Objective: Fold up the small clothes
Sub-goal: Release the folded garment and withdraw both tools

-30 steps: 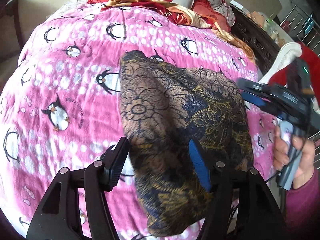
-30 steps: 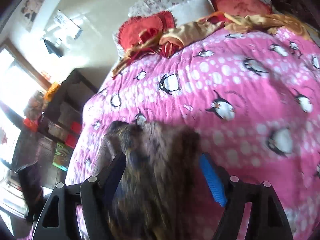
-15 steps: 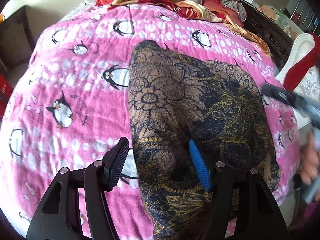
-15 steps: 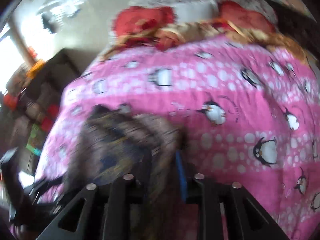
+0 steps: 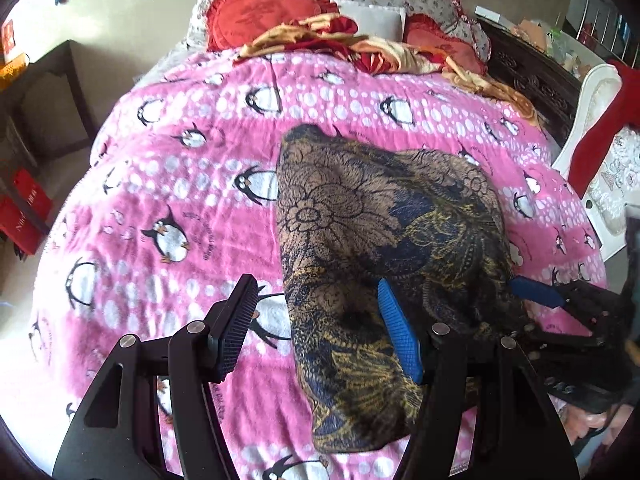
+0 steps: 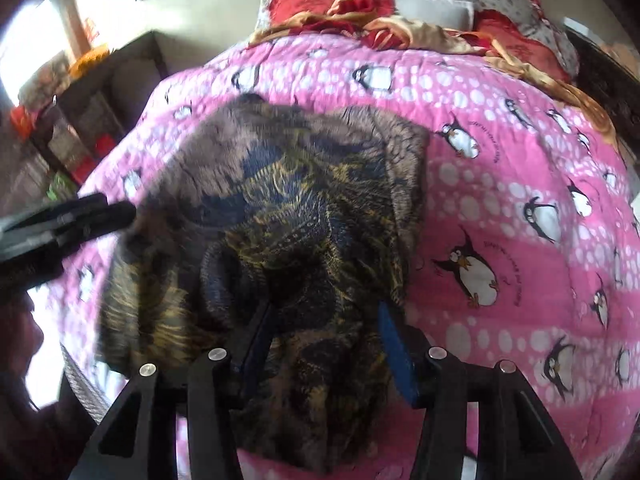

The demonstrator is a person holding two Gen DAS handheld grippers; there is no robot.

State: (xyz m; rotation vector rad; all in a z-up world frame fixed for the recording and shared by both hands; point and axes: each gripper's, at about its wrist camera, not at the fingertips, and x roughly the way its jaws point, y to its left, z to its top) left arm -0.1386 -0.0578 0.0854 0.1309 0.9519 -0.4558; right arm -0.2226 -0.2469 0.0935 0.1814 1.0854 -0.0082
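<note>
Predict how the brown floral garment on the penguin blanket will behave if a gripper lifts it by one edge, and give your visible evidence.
The brown floral garment probably drapes limply: it lies in soft folds and humps. It looks thin, so likely light. On the fleecy penguin blanket it may cling rather than slide.

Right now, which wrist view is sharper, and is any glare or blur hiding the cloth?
Left wrist view: sharp, evenly lit, the patterned cloth and penguin blanket read clearly, edges bent by the fisheye. Right wrist view: motion blur smears the cloth, worst at its left side; bright window glare washes out the top-left corner only.
</note>
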